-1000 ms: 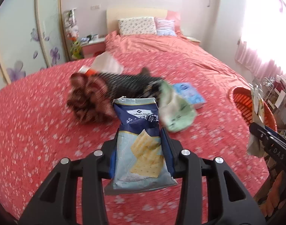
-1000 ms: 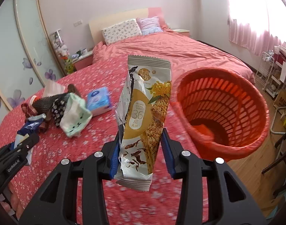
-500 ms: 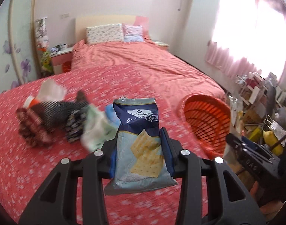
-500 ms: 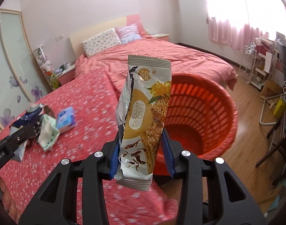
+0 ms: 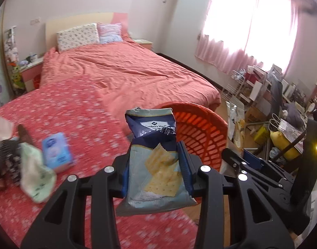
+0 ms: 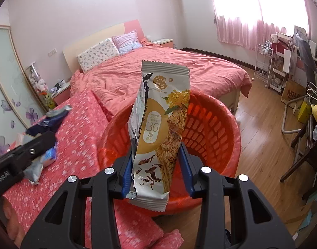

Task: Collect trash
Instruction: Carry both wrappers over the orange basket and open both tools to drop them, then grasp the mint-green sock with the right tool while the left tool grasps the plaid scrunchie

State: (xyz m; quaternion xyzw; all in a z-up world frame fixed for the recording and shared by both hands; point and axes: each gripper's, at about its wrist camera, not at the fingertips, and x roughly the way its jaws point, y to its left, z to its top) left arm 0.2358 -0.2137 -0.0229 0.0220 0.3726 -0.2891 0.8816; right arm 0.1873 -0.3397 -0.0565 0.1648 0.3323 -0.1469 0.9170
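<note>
2 tools are up at once, each clamped on a piece of trash. The left tool (image 5: 156, 166) has its blue pads pressed against both sides of a crumpled blue cracker bag (image 5: 156, 166), jaws partly closed around it, the bag standing upright between them. Past it, at about 1 o'clock in the left view, the orange basket (image 5: 202, 128) sits at the foot corner of the bed (image 5: 125, 74). The right tool (image 6: 156, 166) likewise grips a tall gold and silver pastry wrapper (image 6: 160, 128), torn open along its left edge, held upright directly over the basket's mouth, with orange lattice wall showing on both sides of it.

At 9 o'clock from the left tool, on the flowered red bedspread (image 5: 75, 112), lie a blue tissue pack (image 5: 55, 150), a pale green bag (image 5: 36, 176) just beside it, and some dark patterned cloth (image 5: 4, 161) at the frame edge, blurred. 2 pillows (image 5: 77, 35) rest against the headboard. Pink curtains (image 6: 254, 14) cover a bright window, the floor is wood (image 6: 262, 128), and cluttered shelves and bags line the wall at 3 o'clock.
</note>
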